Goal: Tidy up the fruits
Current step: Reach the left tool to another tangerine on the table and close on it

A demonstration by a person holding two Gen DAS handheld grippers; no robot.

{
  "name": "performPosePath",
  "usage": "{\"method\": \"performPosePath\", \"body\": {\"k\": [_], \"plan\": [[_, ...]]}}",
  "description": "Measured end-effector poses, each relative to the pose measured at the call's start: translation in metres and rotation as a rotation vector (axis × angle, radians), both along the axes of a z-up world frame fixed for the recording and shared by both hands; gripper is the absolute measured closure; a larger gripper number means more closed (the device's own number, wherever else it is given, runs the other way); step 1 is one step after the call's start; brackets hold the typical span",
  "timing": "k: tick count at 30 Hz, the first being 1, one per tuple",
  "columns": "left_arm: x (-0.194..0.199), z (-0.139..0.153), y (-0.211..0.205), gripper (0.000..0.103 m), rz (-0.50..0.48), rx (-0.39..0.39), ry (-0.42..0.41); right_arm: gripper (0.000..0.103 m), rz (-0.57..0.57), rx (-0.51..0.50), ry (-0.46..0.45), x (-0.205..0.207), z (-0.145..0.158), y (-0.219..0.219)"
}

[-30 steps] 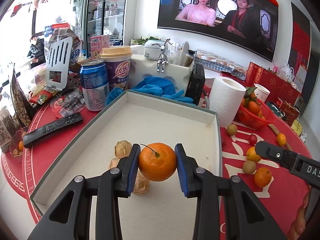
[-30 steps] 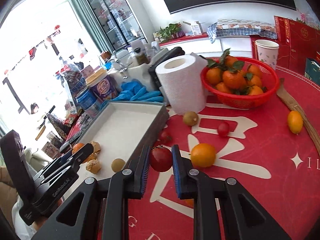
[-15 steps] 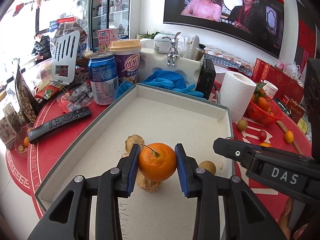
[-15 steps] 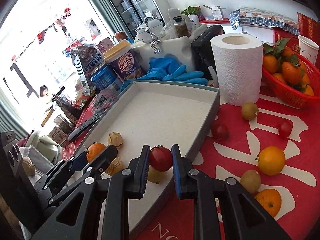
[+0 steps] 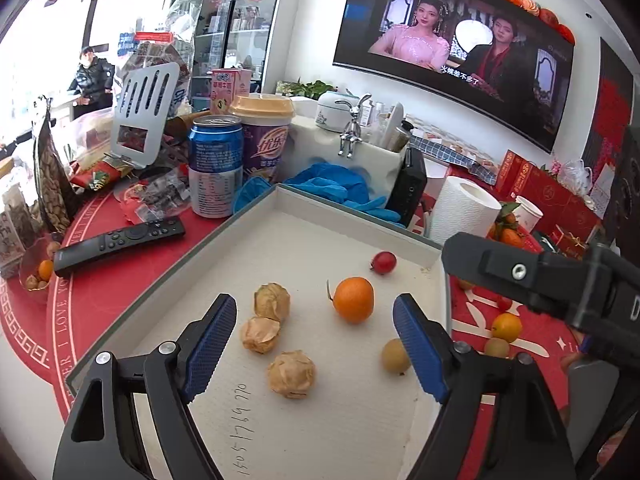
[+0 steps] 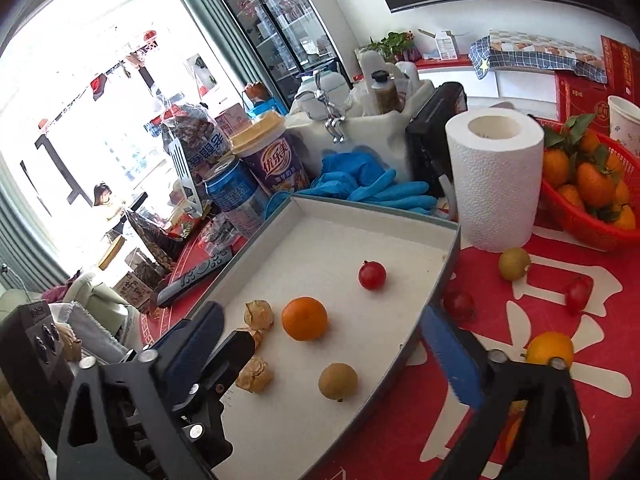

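Your left gripper (image 5: pixel 314 344) has just been opening and now stands wide with nothing clamped. The orange (image 5: pixel 353 299) rests on the floor of the tray (image 5: pixel 352 208), beyond its fingertips. Your right gripper (image 6: pixel 332 354) has also just been opening and holds nothing. The small red fruit (image 6: pixel 372 275) lies in the tray, beyond the orange.

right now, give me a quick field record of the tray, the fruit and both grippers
tray: shallow, white floor, grey rim
in tray: orange, red cherry tomato, brownish-green round fruit, three papery husked fruits
left gripper: jaws just opened, nothing between the pads, orange lies free beyond them
right gripper: jaws just opened, empty
fruit outside tray: several loose on red tablecloth; oranges in red basket
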State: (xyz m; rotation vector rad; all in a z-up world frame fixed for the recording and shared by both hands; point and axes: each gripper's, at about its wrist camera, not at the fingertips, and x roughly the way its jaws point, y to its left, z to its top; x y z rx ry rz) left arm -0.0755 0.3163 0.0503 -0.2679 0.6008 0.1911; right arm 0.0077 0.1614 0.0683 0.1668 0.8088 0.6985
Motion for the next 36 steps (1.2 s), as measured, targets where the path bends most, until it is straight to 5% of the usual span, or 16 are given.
{"method": "performPosePath", "body": {"k": [6, 13, 16, 20, 23, 29, 36], "plan": [[-0.006, 0.007, -0.027, 0.019, -0.118, 0.012, -0.056, 0.0, -0.183, -0.074, -0.035, -0.009, 0.01, -0.057], [-0.005, 0.006, -0.078, 0.019, -0.293, 0.062, -0.049, 0.0, -0.438, -0.275, 0.075, -0.009, -0.025, -0.144], [-0.003, 0.0, -0.104, 0.019, -0.378, 0.075, -0.02, 0.0, -0.489, -0.383, 0.111, -0.007, -0.042, -0.17], [0.003, -0.012, -0.139, 0.019, -0.473, 0.077, 0.065, 0.0, -0.504, -0.389, 0.168, -0.007, -0.066, -0.196], [0.009, -0.02, -0.164, 0.019, -0.489, 0.111, 0.122, 0.0, -0.483, -0.479, 0.165, -0.001, -0.068, -0.194], [0.034, -0.035, -0.185, 0.021, -0.436, 0.135, 0.234, 0.0, -0.498, -0.477, 0.2, -0.002, -0.068, -0.209], [0.055, -0.045, -0.192, 0.053, -0.372, 0.138, 0.289, 0.0, -0.504, -0.479, 0.206, -0.006, -0.068, -0.219]]}}
